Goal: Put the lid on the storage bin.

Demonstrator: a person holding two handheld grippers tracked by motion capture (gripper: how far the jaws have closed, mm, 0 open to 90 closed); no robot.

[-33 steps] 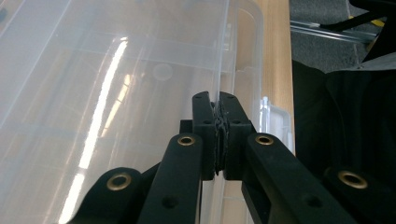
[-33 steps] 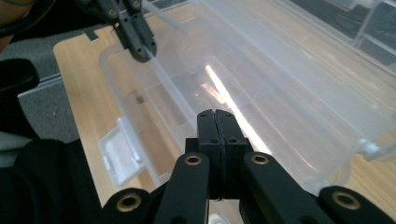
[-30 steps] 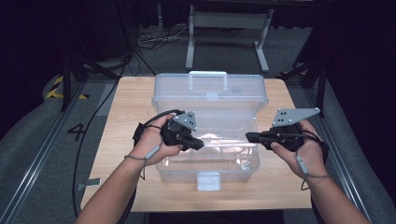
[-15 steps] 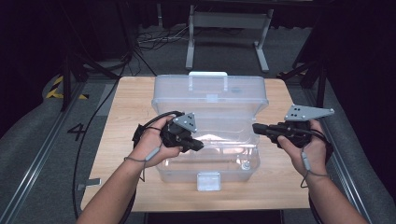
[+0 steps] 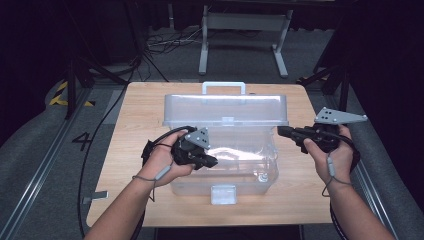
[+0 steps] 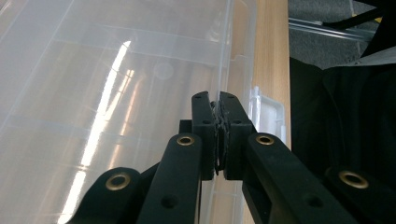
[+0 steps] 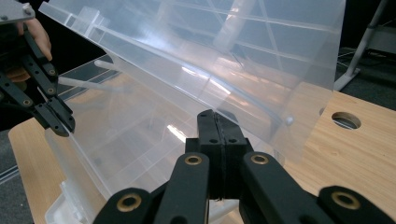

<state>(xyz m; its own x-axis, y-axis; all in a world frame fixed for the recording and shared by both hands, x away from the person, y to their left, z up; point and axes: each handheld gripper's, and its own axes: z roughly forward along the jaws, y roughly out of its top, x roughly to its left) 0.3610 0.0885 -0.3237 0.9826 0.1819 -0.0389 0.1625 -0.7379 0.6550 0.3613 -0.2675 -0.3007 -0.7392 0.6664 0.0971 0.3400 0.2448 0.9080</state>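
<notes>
A clear plastic box (image 5: 250,172) stands on the wooden table (image 5: 140,115), its lid (image 5: 225,107) raised at the back with a handle (image 5: 223,87) on top. My left gripper (image 5: 212,162) reaches in from the left. In the left gripper view, the left gripper (image 6: 218,100) is shut on the box's thin front rim (image 6: 225,42), close to the latch (image 6: 268,112). My right gripper (image 5: 281,131) hovers by the lid's right end. The right gripper view has the right gripper (image 7: 217,116) shut and holding nothing, just short of the tilted lid (image 7: 224,56).
The box's front latch (image 5: 223,194) faces the table's near edge. A round hole (image 7: 346,120) pierces the tabletop to the right of the box. Cables and a metal stand (image 5: 245,30) lie on the floor beyond the table. Dark floor flanks both sides.
My right gripper has drawn back to the right, away from the inside of the box, towards the lid's right end. The left gripper has stayed where it was.
</notes>
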